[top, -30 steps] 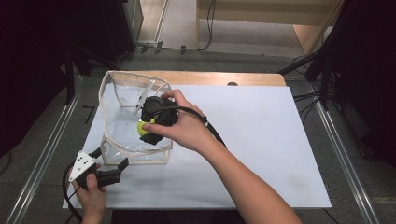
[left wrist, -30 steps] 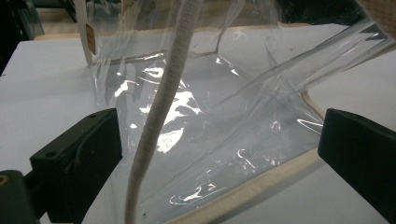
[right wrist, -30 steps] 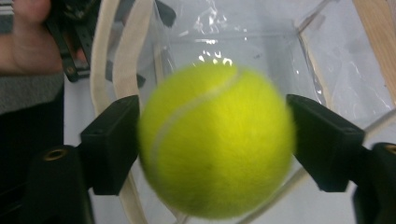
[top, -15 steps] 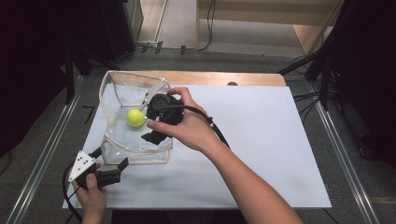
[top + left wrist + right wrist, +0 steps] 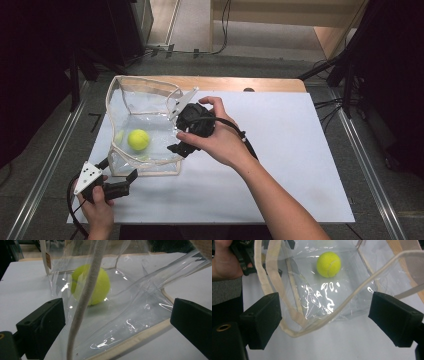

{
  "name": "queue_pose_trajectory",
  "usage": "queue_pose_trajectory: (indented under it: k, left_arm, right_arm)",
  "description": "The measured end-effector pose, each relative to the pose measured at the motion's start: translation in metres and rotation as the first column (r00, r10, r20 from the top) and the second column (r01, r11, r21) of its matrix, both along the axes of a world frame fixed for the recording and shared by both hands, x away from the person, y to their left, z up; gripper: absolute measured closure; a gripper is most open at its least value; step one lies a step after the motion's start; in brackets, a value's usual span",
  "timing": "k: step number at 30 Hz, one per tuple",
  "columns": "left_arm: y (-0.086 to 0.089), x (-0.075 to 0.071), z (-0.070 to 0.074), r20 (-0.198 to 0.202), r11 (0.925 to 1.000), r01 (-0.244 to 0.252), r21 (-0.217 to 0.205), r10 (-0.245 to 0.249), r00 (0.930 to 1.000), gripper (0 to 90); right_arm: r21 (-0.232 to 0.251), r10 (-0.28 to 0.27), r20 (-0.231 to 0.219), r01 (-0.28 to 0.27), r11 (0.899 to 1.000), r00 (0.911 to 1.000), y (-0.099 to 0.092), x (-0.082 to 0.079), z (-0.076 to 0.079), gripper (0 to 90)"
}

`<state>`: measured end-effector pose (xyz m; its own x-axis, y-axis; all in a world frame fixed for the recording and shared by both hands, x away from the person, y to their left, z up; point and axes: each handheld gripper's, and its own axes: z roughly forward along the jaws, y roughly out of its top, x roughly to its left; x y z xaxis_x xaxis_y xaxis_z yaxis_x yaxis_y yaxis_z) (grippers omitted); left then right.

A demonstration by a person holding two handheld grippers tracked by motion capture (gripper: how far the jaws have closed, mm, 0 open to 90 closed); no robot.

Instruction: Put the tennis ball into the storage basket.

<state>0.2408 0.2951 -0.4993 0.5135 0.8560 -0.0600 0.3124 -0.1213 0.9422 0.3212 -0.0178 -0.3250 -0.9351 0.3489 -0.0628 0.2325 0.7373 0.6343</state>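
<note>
Resting loose inside the clear bag (image 5: pixel 145 120), the ball (image 5: pixel 138 139) may roll out if either empty, spread-fingered gripper tugs its strap.

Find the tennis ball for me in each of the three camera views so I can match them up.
High view: tennis ball left of centre, inside the clear bag.
Left gripper view: upper centre, partly behind a bag strap.
Right gripper view: top centre, on the bag's floor.
Shared landmark: the bag's beige trim.
</note>
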Motion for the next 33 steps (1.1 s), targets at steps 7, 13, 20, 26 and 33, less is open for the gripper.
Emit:
queue_pose_trajectory:
  k: [7,13,20,26,33]
  left_arm:
    - [0.0,0.0,0.0,0.001,1.0,-0.002,0.0,0.002,1.0,0.0]
    - [0.0,0.0,0.0,0.001,1.0,-0.002,0.001,0.002,1.0,0.0]
    - [-0.001,0.0,0.0,-0.003,1.0,-0.001,0.006,0.001,1.0,0.0]
    - [-0.002,0.001,0.0,-0.005,0.9999,-0.001,0.011,0.001,1.0,0.0]
    - [-0.002,0.001,0.0,-0.007,0.9999,0.001,0.012,-0.001,1.0,0.0]
  right_arm:
    - [0.011,-0.021,-0.012,0.021,1.0,0.9997,-0.013,0.0,-0.01,9.3]
    - [0.01,-0.03,-0.025,0.03,1.0,0.9992,-0.021,0.0,-0.021,9.3]
    - [0.012,-0.045,-0.038,0.046,0.999,0.9983,-0.027,-0.002,-0.034,9.2]
    - [0.028,-0.032,-0.04,0.033,0.999,0.9987,-0.032,-0.003,-0.044,9.3]
    - [0.047,-0.039,-0.061,0.042,0.998,0.9974,-0.038,-0.004,-0.052,8.9]
